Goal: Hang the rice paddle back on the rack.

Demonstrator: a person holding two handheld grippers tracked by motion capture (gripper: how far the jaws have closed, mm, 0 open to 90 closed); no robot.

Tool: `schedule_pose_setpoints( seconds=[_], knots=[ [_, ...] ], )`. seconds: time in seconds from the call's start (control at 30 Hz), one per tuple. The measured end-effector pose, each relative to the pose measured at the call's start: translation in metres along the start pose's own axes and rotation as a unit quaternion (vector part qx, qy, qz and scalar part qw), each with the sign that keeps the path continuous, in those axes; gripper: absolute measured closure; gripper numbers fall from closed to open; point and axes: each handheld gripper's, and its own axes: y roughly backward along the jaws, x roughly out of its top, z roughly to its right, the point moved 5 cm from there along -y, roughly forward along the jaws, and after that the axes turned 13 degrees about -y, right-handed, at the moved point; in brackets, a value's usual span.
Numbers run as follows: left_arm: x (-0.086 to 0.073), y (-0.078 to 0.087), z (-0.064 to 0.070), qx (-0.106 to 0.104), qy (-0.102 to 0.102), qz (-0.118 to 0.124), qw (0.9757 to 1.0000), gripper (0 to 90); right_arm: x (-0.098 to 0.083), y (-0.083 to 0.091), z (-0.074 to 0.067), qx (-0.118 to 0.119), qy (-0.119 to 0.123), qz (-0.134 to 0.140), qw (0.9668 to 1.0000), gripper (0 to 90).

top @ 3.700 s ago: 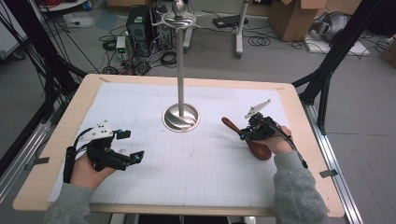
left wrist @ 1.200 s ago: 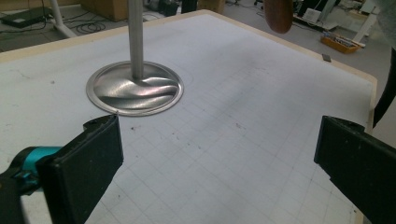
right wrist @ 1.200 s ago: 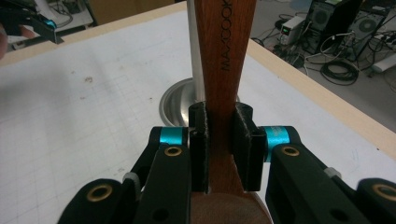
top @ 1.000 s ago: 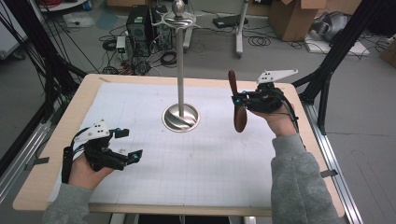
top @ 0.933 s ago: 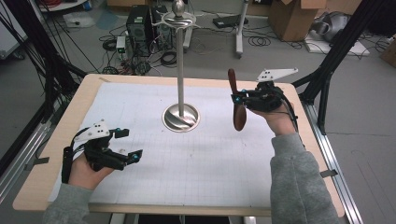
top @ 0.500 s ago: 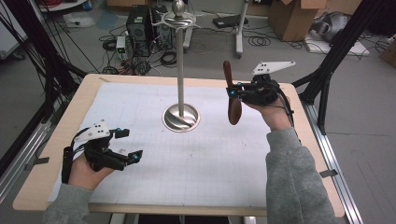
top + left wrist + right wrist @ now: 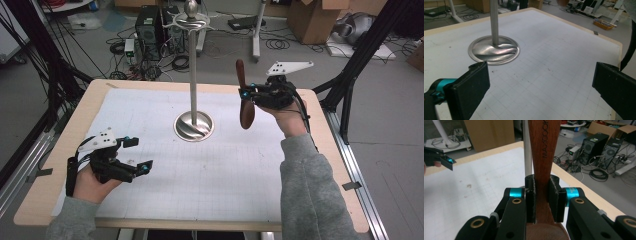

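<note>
Sleeves [image 7: 310,185] of grey cloth come in from the near edge of the high view, one forearm each side. Left gripper [image 7: 134,156] rests low over the near-left part of the table [image 7: 95,100], hand [image 7: 92,182] under it, jaws pointing toward the middle. Its jaws stand wide apart with nothing between them; in the left gripper view the two black pads [image 7: 471,87] frame bare gridded paper [image 7: 554,82].

Paper sheet covers most of the wooden tabletop. Metal stand [image 7: 193,75] sits at mid-table: round, dished base [image 7: 193,127] flat on the paper, thin upright pole rising to a knob with curled hooks at the top. Base lies well ahead of the left gripper.

Right gripper [image 7: 246,94] is raised above the far-right part of the table, clear of the surface, to the right of the pole and apart from it. Jaws clamped tight on a wooden spoon [image 7: 244,97]. Spoon held roughly upright: handle end up, bowl hanging below the jaws, off the table. In the right gripper view the pads [image 7: 555,200] press both sides of the spoon's neck just above the bowl, and the handle [image 7: 544,147], with stamped lettering, runs up out of frame; pole shows pale just behind it.

Beyond the table: floor with computer towers [image 7: 150,25], cables, cardboard boxes [image 7: 312,17].
</note>
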Motion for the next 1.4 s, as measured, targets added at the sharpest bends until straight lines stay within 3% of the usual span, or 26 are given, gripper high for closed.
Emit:
schedule_pose_setpoints(
  seconds=[0.3,0.73,1.4],
  knots=[
    [-0.002,0.004,-0.001,0.004,0.002,0.001,1.0000,1.8,0.016,-0.002,-0.008,-0.005,0.004,0.021,0.9998,77.7],
    [-0.003,0.006,0.002,0.006,0.003,0.002,1.0000,1.7,0.027,-0.004,-0.005,-0.011,-0.001,0.030,0.9995,77.7],
    [-0.005,0.010,0.003,0.008,0.004,0.000,1.0000,1.8,0.056,-0.010,-0.018,0.004,0.005,0.058,0.9983,77.7]
  ],
)
